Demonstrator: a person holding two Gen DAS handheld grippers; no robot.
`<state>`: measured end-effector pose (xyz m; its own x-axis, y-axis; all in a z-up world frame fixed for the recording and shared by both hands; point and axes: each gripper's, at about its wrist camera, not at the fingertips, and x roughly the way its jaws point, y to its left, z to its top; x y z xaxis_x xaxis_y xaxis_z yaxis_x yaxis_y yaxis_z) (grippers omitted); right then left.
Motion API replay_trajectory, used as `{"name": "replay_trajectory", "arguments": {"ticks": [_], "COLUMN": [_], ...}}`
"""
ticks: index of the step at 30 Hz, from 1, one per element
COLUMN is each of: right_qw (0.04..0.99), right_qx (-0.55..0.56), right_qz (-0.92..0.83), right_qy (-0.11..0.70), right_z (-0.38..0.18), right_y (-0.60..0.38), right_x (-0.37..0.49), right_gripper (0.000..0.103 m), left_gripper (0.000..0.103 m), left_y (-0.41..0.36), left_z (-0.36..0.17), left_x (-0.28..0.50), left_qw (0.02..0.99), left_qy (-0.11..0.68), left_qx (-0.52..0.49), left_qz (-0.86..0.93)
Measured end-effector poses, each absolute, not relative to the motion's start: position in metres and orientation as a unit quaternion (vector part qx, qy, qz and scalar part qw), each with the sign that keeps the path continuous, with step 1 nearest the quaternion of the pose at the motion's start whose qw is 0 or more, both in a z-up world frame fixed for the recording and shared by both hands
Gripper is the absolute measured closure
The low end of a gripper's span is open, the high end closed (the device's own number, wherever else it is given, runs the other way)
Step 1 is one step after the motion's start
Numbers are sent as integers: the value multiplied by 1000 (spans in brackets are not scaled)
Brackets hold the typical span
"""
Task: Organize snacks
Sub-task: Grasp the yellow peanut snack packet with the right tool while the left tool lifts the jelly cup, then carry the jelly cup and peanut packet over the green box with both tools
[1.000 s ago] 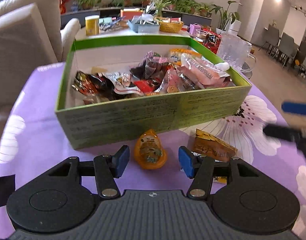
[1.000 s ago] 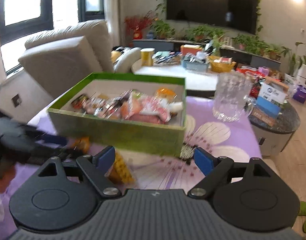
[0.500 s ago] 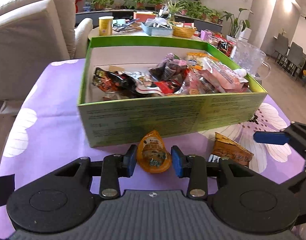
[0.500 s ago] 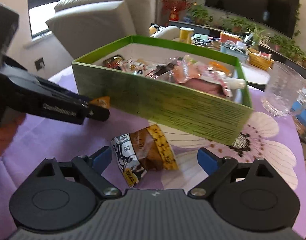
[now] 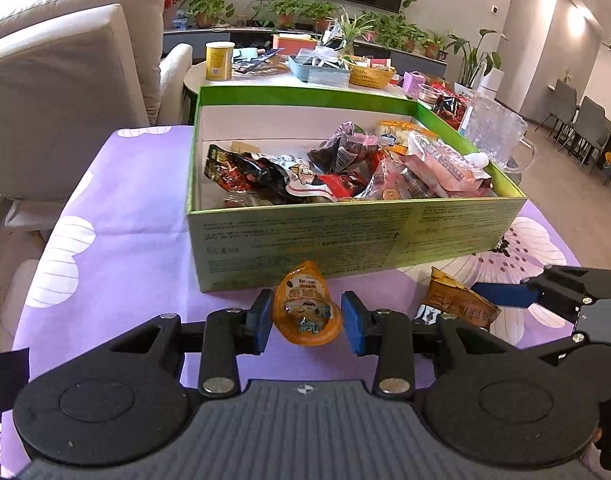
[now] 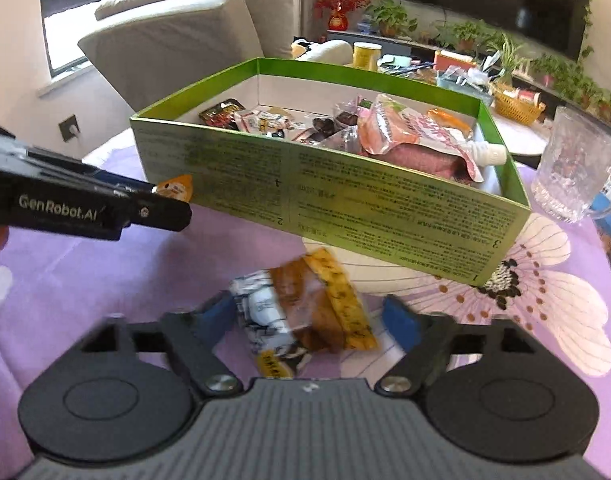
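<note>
An orange jelly cup (image 5: 308,308) lies on the purple cloth in front of the green snack box (image 5: 345,240). My left gripper (image 5: 307,322) is open, its blue pads on either side of the cup and close to it. A brown and yellow snack packet (image 6: 305,312) lies on the cloth. My right gripper (image 6: 311,318) is open around it, the pads a little apart from its sides. The packet (image 5: 457,300) and the right gripper's finger (image 5: 545,292) also show in the left wrist view. The left gripper's finger (image 6: 85,204) and the cup (image 6: 175,188) show in the right wrist view.
The box holds several snack packets (image 5: 345,168) and a pink spouted pouch (image 6: 417,140). A glass mug (image 6: 573,176) stands right of the box. A beige sofa (image 5: 65,80) is at the left. A cluttered side table (image 5: 297,64) stands behind the box.
Both grippers have moved in low over the cloth. The left gripper's pads have narrowed around the jelly cup. The right gripper has come down around the brown and yellow packet.
</note>
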<state>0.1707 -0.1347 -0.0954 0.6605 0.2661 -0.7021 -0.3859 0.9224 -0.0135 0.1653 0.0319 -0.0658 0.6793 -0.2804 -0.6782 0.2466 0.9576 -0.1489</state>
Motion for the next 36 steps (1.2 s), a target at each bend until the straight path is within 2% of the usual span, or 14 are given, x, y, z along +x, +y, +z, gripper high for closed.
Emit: {"name": "replay_trajectory", "arguments": {"ticks": [5,9,24,36], "right_qw": [909,914,926,962], "right_qx": [-81,-66,-41,9], "right_qz": [167,161,156,130], "right_qy": [373,366,341,240], "right_z": [-89,-79,-57,2], "right_y": [-135,-142,-153,-164], "right_x": [162,156,142,159], "right_gripper": [44,55,55,55], "left_gripper": [69,69,69,69], "left_y": [38,38,40,30], "left_z": [-59,-53,-37,-8], "left_x": [156,150,136,154], "left_qw": [919,922,930,943], "left_qy": [367,359,340,299], "left_qx": [-30,-33,-37,-40], "left_qz": [-139,-141,-139,-139]}}
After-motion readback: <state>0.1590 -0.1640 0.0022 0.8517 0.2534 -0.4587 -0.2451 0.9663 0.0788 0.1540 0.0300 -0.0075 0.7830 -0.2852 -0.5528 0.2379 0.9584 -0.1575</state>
